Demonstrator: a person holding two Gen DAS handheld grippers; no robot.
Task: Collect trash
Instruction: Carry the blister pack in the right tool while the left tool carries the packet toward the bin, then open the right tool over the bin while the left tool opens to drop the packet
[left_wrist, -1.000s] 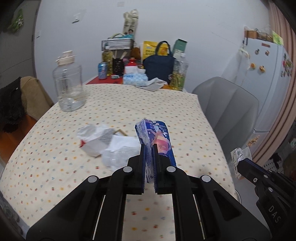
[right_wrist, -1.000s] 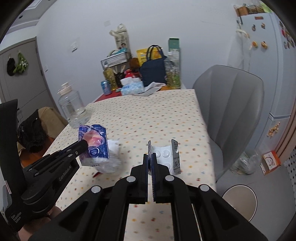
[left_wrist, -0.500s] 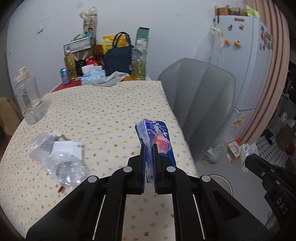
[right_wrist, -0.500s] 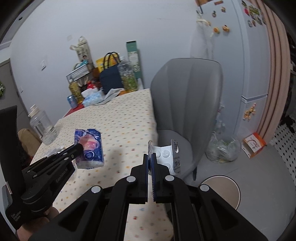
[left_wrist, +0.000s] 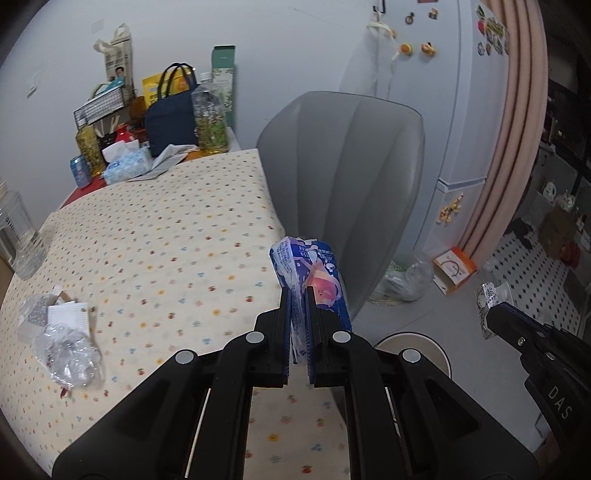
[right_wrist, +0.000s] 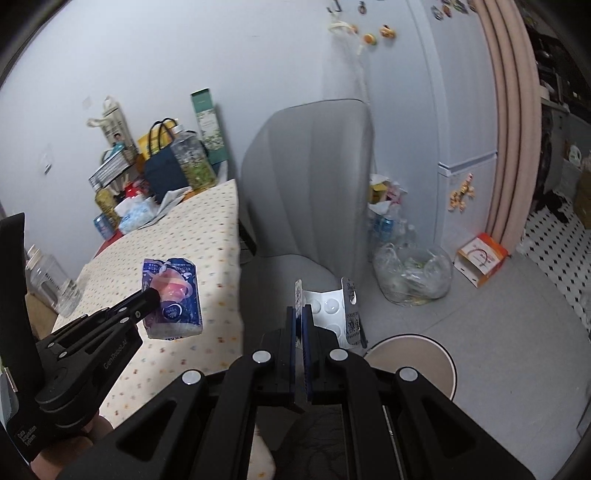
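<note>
Blue snack wrapper (left_wrist: 314, 273) pinched in our left gripper (left_wrist: 298, 306) above table edge (left_wrist: 221, 206); blister pack (right_wrist: 332, 310) clamped thin in right gripper (right_wrist: 299, 321). Round bin lid (right_wrist: 417, 358) below looks shut; pack may slip, miss bin.

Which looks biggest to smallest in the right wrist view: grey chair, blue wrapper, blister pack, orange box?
1. grey chair
2. blue wrapper, held near the lens, which inflates it
3. blister pack and orange box: look alike, and distances differ, so unranked.
</note>
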